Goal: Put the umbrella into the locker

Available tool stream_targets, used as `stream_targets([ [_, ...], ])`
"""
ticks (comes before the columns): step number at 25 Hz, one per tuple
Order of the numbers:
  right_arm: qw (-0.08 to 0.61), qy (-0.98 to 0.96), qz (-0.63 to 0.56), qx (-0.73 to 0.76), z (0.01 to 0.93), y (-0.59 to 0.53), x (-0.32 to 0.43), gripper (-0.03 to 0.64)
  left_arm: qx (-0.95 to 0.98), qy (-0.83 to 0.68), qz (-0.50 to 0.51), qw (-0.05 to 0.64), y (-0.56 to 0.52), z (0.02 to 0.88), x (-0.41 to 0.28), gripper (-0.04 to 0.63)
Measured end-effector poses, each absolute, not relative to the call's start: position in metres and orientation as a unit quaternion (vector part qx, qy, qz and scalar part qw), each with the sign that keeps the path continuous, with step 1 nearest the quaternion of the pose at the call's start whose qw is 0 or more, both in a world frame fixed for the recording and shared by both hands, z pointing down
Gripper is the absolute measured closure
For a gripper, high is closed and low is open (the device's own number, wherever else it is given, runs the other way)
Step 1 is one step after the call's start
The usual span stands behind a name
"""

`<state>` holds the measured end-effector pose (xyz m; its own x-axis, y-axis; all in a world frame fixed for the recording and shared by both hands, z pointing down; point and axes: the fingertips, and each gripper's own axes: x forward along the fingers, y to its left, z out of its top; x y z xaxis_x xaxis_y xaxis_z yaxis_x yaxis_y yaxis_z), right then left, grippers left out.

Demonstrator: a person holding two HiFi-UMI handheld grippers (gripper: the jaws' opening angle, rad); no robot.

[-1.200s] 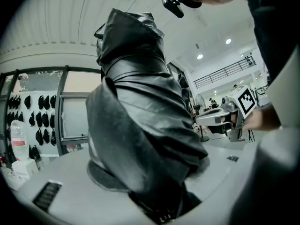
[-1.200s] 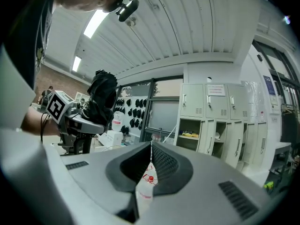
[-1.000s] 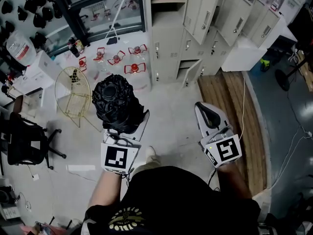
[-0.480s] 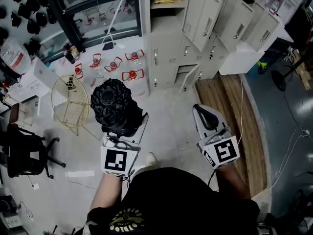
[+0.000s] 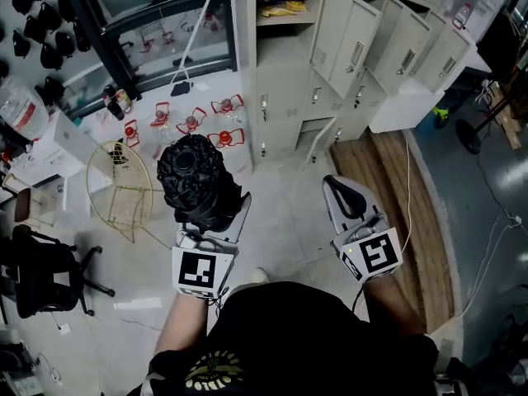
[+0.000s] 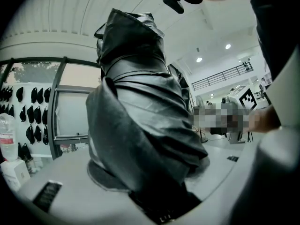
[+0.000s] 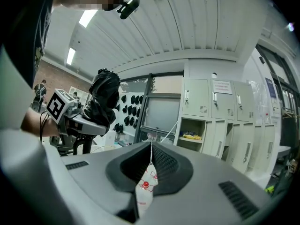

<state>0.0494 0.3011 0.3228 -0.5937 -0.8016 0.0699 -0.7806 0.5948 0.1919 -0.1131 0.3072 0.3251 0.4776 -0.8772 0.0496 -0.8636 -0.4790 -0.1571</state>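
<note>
Umbrella in my left tongs, lockers ahead of both

My left tongs (image 5: 221, 217) pinch the folded black umbrella (image 5: 196, 176) near its lower end, so it stands roughly upright above them. My right tongs (image 5: 345, 195), level beside the left, are pressed together with nothing between them. Past both tips, well apart across the pale floor (image 5: 280, 213), stand the lockers (image 5: 363, 48), several doors ajar.

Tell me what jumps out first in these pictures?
A bundled black umbrella stands roughly upright at centre left, clamped in the left gripper. Ahead, at the top, beige lockers stand with several doors ajar. The right gripper is shut and empty.
</note>
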Motion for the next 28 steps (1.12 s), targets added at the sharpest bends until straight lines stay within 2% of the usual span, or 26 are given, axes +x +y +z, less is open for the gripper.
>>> stream_targets([
  [12, 0.090, -0.887, -0.082, 0.445, 0.327, 0.271, 0.000, 0.588, -0.864, 0.498, -0.075, 0.029, 0.264, 0.342, -0.152, 0.321],
  [18, 0.107, -0.880, -0.080, 0.457, 0.334, 0.269, 0.002, 0.588, -0.870, 0.489, -0.066, 0.009, 0.258, 0.350, -0.155, 0.321],
  [28, 0.129, -0.876, -0.063, 0.461, 0.345, 0.257, 0.017, 0.588, -0.873, 0.478, -0.092, 0.021, 0.246, 0.360, -0.140, 0.321],
])
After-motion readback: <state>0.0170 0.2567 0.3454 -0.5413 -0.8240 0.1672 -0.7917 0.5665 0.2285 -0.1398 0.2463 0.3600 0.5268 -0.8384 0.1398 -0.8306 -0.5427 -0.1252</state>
